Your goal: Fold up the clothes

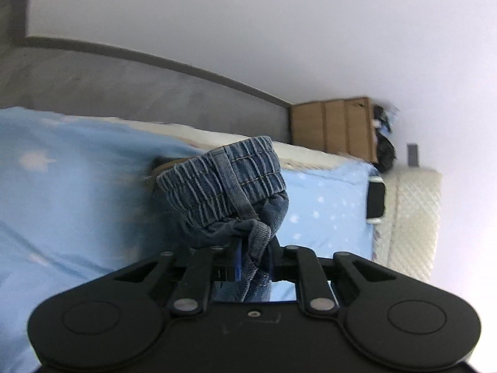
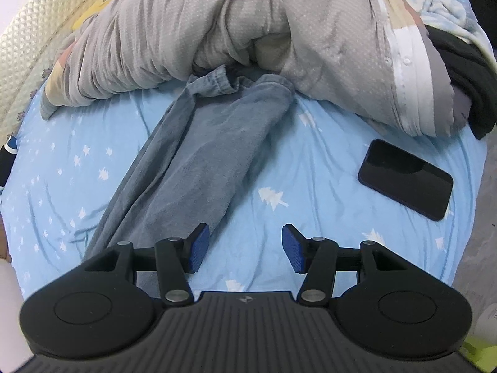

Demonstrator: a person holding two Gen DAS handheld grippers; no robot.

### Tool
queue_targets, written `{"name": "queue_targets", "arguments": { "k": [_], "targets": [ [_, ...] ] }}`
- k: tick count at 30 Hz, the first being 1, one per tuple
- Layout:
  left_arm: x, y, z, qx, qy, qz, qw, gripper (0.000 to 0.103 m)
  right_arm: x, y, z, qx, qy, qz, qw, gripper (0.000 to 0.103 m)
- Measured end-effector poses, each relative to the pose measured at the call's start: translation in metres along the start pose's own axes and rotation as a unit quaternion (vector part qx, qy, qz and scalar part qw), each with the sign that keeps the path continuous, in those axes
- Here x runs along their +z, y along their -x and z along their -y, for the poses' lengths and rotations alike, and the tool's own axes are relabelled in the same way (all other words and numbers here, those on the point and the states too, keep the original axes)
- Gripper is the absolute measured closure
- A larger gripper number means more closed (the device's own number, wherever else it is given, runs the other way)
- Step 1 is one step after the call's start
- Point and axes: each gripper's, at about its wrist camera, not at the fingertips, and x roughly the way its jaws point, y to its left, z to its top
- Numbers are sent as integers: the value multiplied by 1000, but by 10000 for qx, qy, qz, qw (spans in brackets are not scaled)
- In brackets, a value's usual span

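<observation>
The left hand-held gripper is pressed together on a bunched fold of the blue denim jeans, whose gathered elastic waistband stands up just ahead of its fingers, above the light blue bed sheet printed with white trees. Behind runs a grey padded headboard; a brown cardboard box sits in the corner past the bed's far edge.

The right hand-held gripper hovers with its blue-padded fingers spread wide and holding nothing. The jeans' legs lie stretched on the sheet, long axis running from beside the left finger up and slightly right to the cuffs, which touch a rumpled grey duvet. Open sheet lies between the jeans and a black smartphone resting flat at right.
</observation>
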Motion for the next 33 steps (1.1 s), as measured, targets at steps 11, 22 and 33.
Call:
{"name": "queue_targets", "arguments": {
  "k": [11, 22, 33],
  "targets": [
    [12, -24, -17, 430, -827, -418, 9948, 87, -9, 9, 16, 385, 13, -110, 9992, 48],
    [-16, 23, 8, 901, -1369, -375, 9858, 59, 19, -22, 47, 782, -526, -206, 9953, 48],
    [-164, 6, 116, 633, -2698, -570, 9591, 57, 85, -109, 60, 1449, -840, -349, 9853, 48]
  ]
}}
